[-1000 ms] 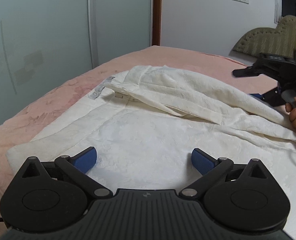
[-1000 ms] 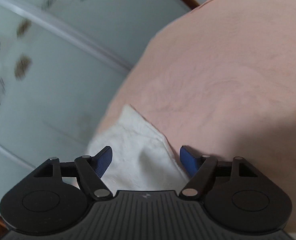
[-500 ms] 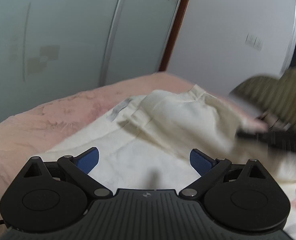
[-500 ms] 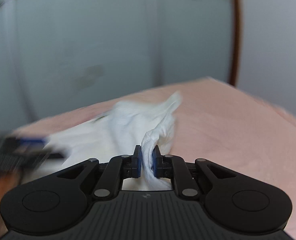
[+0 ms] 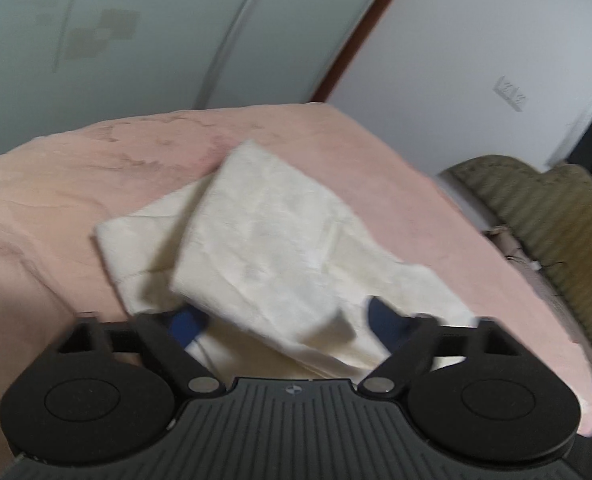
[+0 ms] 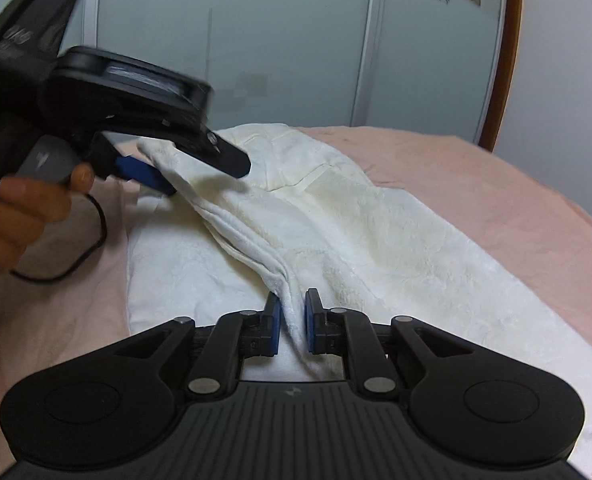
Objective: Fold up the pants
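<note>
The cream-white pants lie on the pink bed, partly folded over. My right gripper is shut on a bunched fold of the pants and holds it just above the lower layer. My left gripper is open, its blue pads wide apart, with a folded flap of the pants draped between and over them. In the right wrist view the left gripper hangs at the upper left, over the far end of the pants, one blue pad under the cloth edge.
The pink bed cover runs under everything, its right edge close by. An olive quilted headboard stands at the right. Frosted glass wardrobe doors stand behind the bed. A black cable trails from the left gripper.
My right gripper has shut on the pants' edge and carried it over toward the left gripper. The pants have gone from spread flat to folded over. The left gripper stayed open and lifted.
</note>
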Action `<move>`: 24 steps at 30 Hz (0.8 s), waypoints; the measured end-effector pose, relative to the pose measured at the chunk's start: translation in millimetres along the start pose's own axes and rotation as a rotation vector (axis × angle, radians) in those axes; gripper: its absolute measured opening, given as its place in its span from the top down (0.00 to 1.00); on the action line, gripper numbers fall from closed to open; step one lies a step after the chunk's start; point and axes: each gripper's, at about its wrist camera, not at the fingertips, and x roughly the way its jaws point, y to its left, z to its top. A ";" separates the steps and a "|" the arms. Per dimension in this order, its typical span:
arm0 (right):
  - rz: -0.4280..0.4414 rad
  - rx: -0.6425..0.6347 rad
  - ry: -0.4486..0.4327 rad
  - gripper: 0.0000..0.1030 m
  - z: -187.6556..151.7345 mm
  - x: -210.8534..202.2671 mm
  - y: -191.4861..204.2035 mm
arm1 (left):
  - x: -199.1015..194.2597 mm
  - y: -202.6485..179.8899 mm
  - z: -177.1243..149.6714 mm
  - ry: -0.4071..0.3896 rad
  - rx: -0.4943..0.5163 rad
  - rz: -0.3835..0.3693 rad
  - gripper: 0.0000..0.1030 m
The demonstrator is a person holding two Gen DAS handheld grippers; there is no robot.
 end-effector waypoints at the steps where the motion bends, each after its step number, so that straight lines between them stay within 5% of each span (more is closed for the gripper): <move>1: -0.035 -0.033 0.007 0.78 -0.7 -1.2 4.7 | 3.8 0.2 1.0 0.012 0.004 0.018 0.45; 3: -0.121 -0.104 0.013 0.65 -6.2 1.8 19.4 | 7.4 1.5 5.4 0.026 0.003 0.046 0.76; 4: -0.159 -0.125 0.014 0.60 -7.8 -0.2 20.9 | 6.4 5.2 7.4 0.021 0.008 0.064 0.80; 12: -0.468 -0.209 0.178 0.62 -45.5 -21.7 -5.0 | -3.2 10.3 3.7 -0.014 0.075 0.058 0.87; 14: -0.467 -0.144 0.193 0.88 -47.8 -23.7 -12.7 | -3.6 6.1 3.0 -0.023 0.097 0.068 0.87; 24: -0.229 0.009 0.095 0.91 -37.0 -102.3 32.2 | -12.7 23.5 25.4 -0.059 0.131 0.092 0.87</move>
